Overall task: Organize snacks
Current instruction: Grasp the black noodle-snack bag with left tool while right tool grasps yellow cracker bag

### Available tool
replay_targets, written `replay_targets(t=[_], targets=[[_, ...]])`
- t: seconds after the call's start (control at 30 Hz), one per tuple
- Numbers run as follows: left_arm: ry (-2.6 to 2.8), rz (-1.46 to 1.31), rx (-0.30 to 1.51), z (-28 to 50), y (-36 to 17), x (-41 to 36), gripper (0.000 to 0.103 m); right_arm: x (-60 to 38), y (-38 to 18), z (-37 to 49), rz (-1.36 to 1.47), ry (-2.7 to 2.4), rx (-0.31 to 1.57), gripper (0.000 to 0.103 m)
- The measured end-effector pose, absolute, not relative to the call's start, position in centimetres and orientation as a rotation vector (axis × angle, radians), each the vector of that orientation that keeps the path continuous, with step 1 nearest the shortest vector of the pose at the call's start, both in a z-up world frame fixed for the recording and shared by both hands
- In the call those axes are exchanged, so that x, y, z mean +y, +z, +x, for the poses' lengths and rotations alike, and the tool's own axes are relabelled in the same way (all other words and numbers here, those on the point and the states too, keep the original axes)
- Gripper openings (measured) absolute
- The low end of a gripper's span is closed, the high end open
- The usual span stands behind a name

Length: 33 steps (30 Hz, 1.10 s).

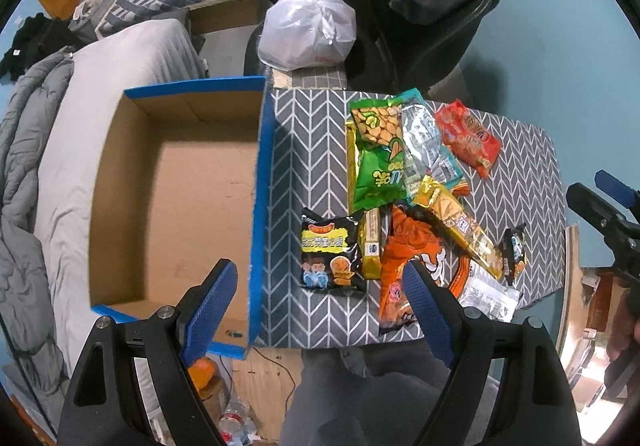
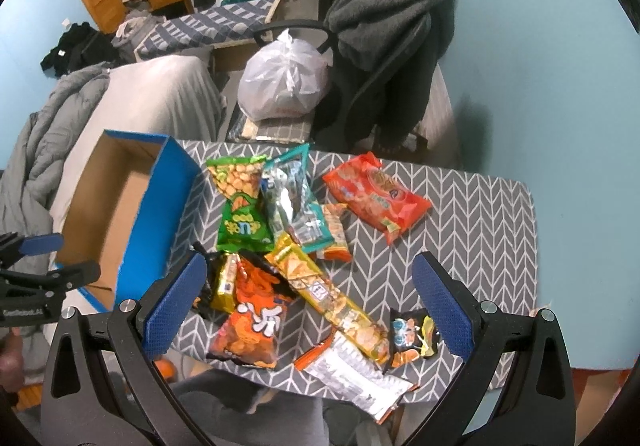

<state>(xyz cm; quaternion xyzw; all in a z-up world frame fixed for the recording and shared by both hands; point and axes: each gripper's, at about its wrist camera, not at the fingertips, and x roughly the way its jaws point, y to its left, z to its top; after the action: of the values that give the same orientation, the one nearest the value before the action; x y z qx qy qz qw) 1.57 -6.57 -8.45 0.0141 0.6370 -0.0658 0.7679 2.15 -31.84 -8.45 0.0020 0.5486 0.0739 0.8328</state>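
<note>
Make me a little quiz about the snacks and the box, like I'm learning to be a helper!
1. True or false: the blue box already holds snacks.
2. Which packet lies apart from the pile? A green bag B red packet C long yellow packet
3. Fill in: both the left gripper and right gripper are ____.

Key: 1 false; 2 B; 3 open.

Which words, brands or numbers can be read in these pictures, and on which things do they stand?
Large white Chinese character "乐": on the orange crinkled snack bag.
Large yellow letter "U": upside down on the green crinkled snack bag.
Yellow Chinese characters on the small black snack packet: too blurred to read.
Fine print on the silver foil snack packet and the white wrapper back: too small to read.
</note>
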Motion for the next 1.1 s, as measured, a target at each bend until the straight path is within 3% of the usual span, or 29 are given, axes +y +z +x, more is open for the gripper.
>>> replay_targets(t=[0.53, 1.1], targets=[[-0.186, 0.091, 1.408, 2.9, -15.5, -10.2, 0.086, -34.9, -17.3, 2.6, -0.085, 0.216, 1.257, 0.101], [-0.125, 0.126, 1.488, 3.3, -21.3, -8.4, 0.086, -33.9, -25.1, 3.5, -0.217, 0.412, 1.348, 0.101]])
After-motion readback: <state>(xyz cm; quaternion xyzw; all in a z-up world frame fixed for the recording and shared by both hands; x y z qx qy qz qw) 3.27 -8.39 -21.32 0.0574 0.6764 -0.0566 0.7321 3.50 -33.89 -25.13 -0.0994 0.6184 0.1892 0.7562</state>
